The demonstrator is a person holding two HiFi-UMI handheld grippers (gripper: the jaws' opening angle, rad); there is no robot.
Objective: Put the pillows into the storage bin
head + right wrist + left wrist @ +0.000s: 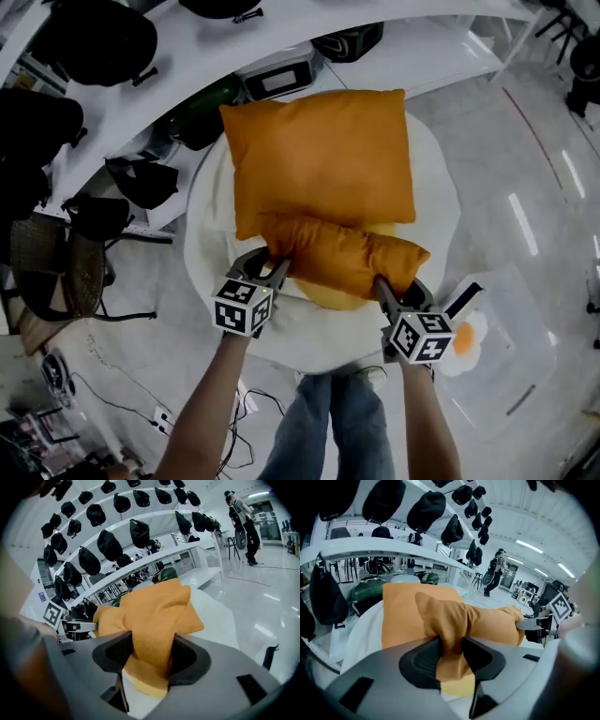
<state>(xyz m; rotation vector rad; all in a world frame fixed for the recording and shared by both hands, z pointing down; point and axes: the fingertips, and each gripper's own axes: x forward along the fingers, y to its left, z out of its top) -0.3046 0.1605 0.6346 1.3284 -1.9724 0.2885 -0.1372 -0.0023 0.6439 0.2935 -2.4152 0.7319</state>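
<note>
Gripping orange pillow (342,255), L claw (269,269), R claw (394,291)

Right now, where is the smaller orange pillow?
Head view, centre: the smaller orange pillow hangs between the left tongs and right tongs, each pinching one end, in front of the big orange pillow.
</note>
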